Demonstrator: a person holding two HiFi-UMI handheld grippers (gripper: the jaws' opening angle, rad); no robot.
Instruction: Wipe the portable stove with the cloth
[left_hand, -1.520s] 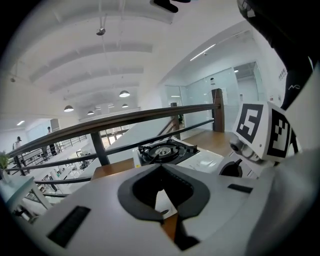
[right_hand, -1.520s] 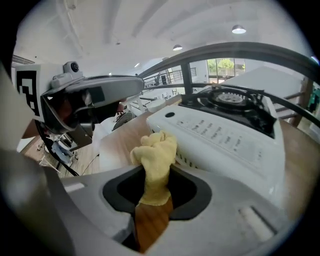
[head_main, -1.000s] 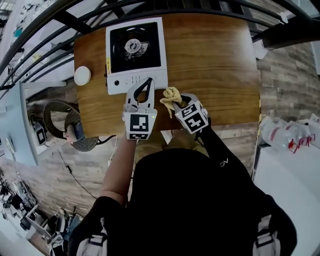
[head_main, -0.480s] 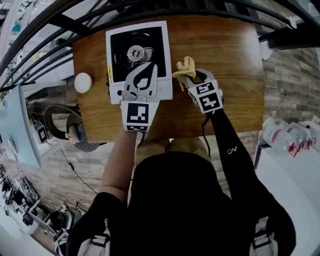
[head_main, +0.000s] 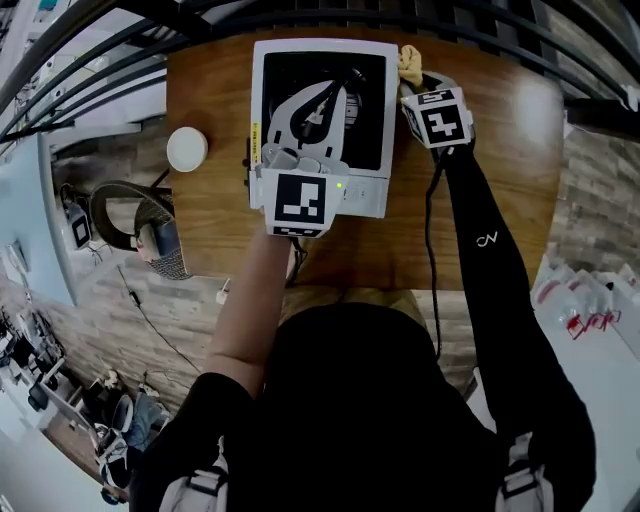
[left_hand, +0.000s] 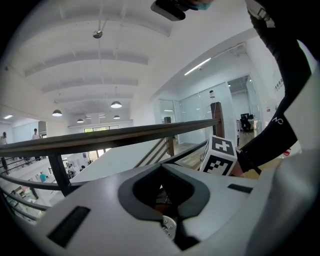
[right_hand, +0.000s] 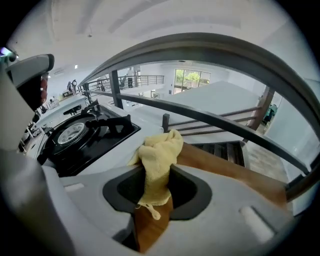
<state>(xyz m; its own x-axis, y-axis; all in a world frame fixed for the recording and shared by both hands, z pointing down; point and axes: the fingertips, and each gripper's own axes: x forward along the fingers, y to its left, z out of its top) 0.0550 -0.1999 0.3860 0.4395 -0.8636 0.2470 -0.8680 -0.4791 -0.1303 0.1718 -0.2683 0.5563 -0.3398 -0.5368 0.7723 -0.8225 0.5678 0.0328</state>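
The portable stove (head_main: 268, 110), white with a black top and a round burner, stands at the far side of the wooden table. My left gripper (head_main: 325, 95) lies over its black top with the jaws shut and nothing between them; in the left gripper view the left gripper (left_hand: 167, 207) points up at the railing and ceiling. My right gripper (head_main: 412, 82) is shut on the yellow cloth (head_main: 409, 62) at the stove's far right corner. In the right gripper view the cloth (right_hand: 160, 150) bunches up between the jaws of the right gripper (right_hand: 156, 200), just right of the stove (right_hand: 107, 135).
A round white disc (head_main: 186, 149) lies on the table (head_main: 480, 180) left of the stove. A dark metal railing (right_hand: 210, 117) runs along the table's far edge. A fan (head_main: 130, 235) stands on the floor below, to the left.
Both grippers moved away from me. The left one went from the stove's front panel onto its black top. The right one carried the cloth to the stove's far right corner.
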